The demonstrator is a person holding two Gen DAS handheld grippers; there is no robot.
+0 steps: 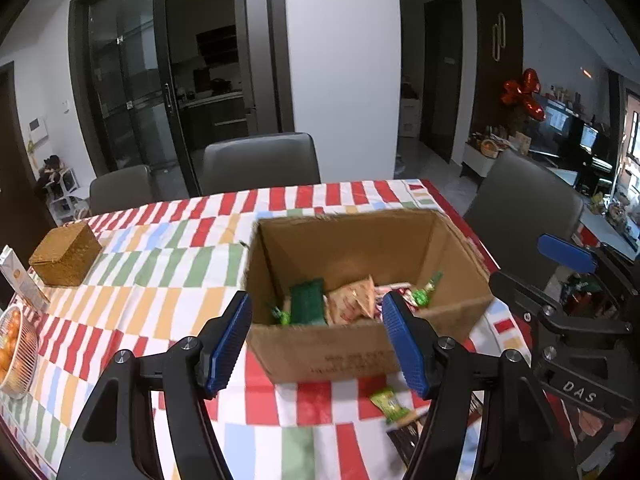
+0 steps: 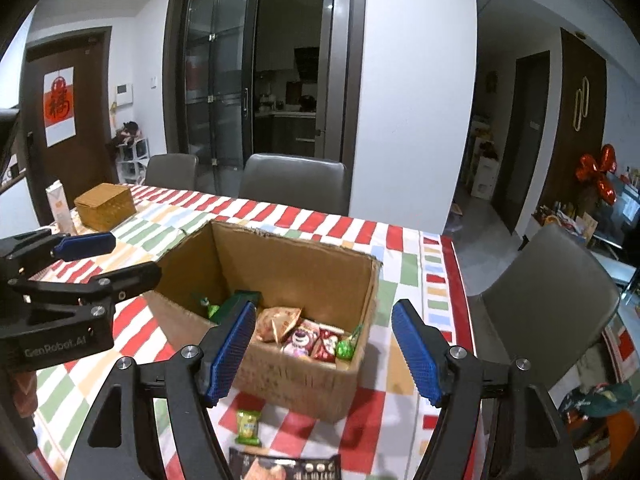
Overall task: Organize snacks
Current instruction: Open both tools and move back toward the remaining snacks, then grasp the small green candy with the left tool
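Note:
An open cardboard box (image 1: 352, 344) (image 2: 304, 380) stands on the striped tablecloth and holds several snack packs: a beige pack (image 1: 352, 300) (image 2: 278, 322), a green pack (image 1: 306, 300), a pink pack (image 2: 302, 338) and small green candies (image 1: 424, 292). A small green snack pack (image 1: 390, 400) (image 2: 248, 426) lies on the cloth in front of the box, beside a dark pack (image 2: 284, 466). My left gripper (image 1: 316, 346) is open and empty, just in front of the box. My right gripper (image 2: 324, 354) is open and empty, above the box's near side.
A woven brown box (image 1: 66, 254) (image 2: 106, 206) and a carton (image 2: 60, 206) stand at the table's left. A bowl of oranges (image 1: 14, 350) sits at the left edge. Grey chairs (image 1: 260, 162) (image 2: 552, 300) surround the table.

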